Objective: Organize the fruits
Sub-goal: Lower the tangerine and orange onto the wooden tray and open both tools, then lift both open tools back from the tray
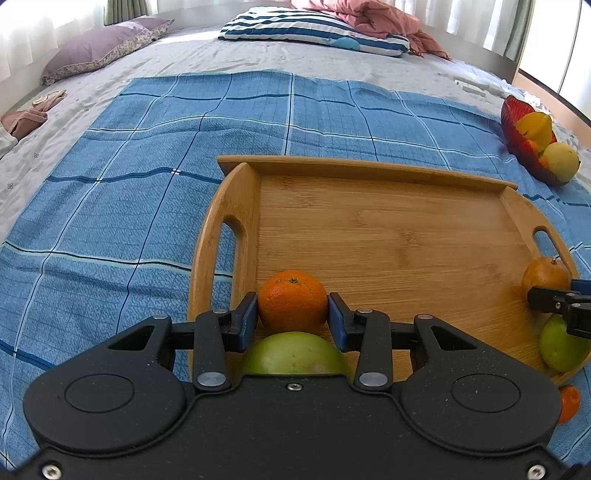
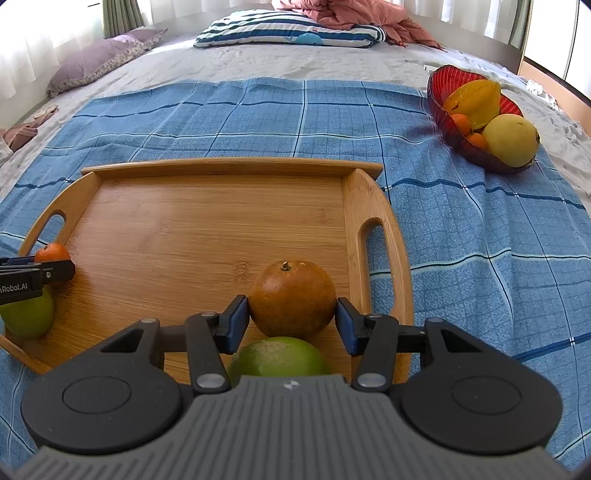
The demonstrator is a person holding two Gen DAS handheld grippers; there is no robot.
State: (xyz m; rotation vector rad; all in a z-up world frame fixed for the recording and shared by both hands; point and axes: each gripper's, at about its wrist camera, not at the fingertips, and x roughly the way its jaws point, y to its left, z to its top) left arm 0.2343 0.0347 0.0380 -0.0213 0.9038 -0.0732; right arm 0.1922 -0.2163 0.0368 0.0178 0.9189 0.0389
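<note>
Left tool [image 1: 292, 317] pinches a bright orange [image 1: 292, 301]; right tool [image 2: 292, 320] apparently pinches a brownish orange [image 2: 292, 299] on the tray [image 2: 207, 221].

Bed [image 2: 258, 62] under grey sheet fills the view. Blue checked cloth [image 2: 221, 122] spread over its near part. Striped pillow [image 2: 288, 31] and pink quilt [image 2: 343, 13] at far edge; purple pillow [image 2: 96, 61] at left edge. Curtains [image 2: 22, 40] backlit, daylight.

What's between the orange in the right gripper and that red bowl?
Nothing visible: only bare blue checked blanket lies between the brownish orange, clamped in the right gripper, and the red bowl; the tray's handled end wall must be cleared.
</note>
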